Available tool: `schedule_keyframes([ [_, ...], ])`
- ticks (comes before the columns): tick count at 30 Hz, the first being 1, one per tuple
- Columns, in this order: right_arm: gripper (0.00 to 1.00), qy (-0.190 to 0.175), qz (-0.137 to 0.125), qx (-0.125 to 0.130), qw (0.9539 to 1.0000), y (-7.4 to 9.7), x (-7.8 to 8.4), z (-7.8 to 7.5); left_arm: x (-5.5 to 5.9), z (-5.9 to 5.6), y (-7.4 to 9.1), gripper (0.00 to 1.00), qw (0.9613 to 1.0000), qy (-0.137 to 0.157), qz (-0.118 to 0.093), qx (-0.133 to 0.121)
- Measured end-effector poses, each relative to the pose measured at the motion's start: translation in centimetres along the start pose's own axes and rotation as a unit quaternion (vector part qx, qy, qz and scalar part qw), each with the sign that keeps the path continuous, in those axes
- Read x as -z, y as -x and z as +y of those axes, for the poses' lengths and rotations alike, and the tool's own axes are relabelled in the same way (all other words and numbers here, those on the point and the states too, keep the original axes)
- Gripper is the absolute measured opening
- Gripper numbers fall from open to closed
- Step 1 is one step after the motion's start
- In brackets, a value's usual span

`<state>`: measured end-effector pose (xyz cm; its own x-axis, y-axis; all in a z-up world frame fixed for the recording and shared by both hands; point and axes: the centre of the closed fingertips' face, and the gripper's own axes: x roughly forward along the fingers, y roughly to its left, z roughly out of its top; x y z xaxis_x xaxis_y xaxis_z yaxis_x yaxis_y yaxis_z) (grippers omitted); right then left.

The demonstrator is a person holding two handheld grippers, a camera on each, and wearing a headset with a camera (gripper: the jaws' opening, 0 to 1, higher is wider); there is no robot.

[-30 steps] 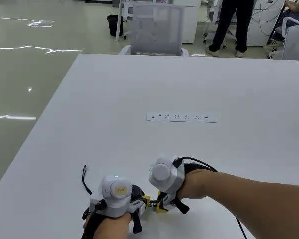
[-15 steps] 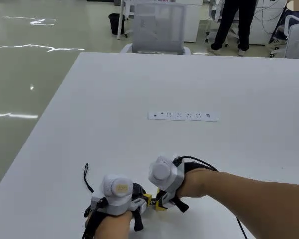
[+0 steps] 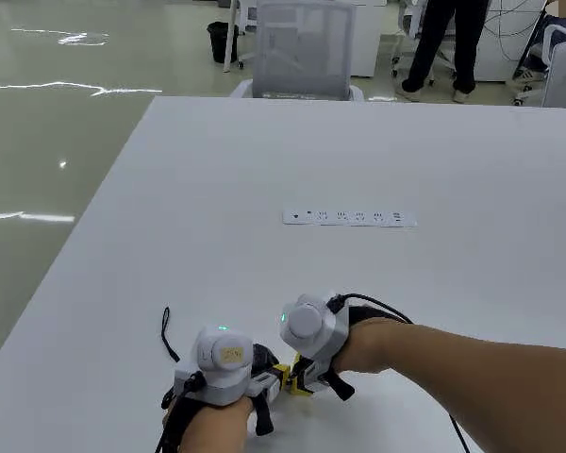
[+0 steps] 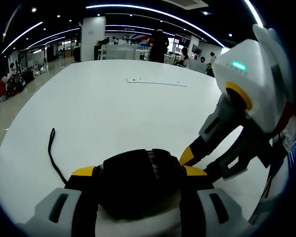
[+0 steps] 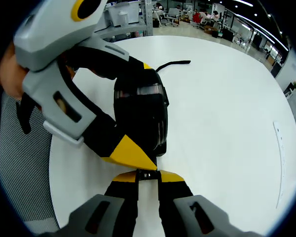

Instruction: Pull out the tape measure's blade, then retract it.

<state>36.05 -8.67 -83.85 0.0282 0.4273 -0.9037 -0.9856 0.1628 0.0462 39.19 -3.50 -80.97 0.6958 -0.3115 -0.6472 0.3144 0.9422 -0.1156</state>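
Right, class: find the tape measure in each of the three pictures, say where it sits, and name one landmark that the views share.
Head view: tape measure at bottom centre, between the two grippers, mostly hidden.
Left gripper view: bottom centre, clamped in the left gripper.
Right gripper view: centre, with the right gripper pinching its blade tip.
Shared landmark: the black strap lying on the table.
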Motion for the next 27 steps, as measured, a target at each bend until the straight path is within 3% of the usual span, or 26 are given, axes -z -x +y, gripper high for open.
schedule_keyframes([
  [12,0.15,0.001,-0.015,0.001,0.9999,-0.3,-0.6,0.0,0.0,0.0,0.0,0.64,1.0,0.002,0.0,0.002],
  [22,0.15,0.003,-0.053,0.005,0.9986,-0.4,-0.9,0.0,0.0,0.0,0.0,0.64,1.0,0.002,0.0,0.003],
  [27,0.17,0.021,-0.066,0.008,0.9976,-0.4,-0.8,0.1,0.0,0.1,0.0,0.64,1.0,0.004,-0.001,0.006],
])
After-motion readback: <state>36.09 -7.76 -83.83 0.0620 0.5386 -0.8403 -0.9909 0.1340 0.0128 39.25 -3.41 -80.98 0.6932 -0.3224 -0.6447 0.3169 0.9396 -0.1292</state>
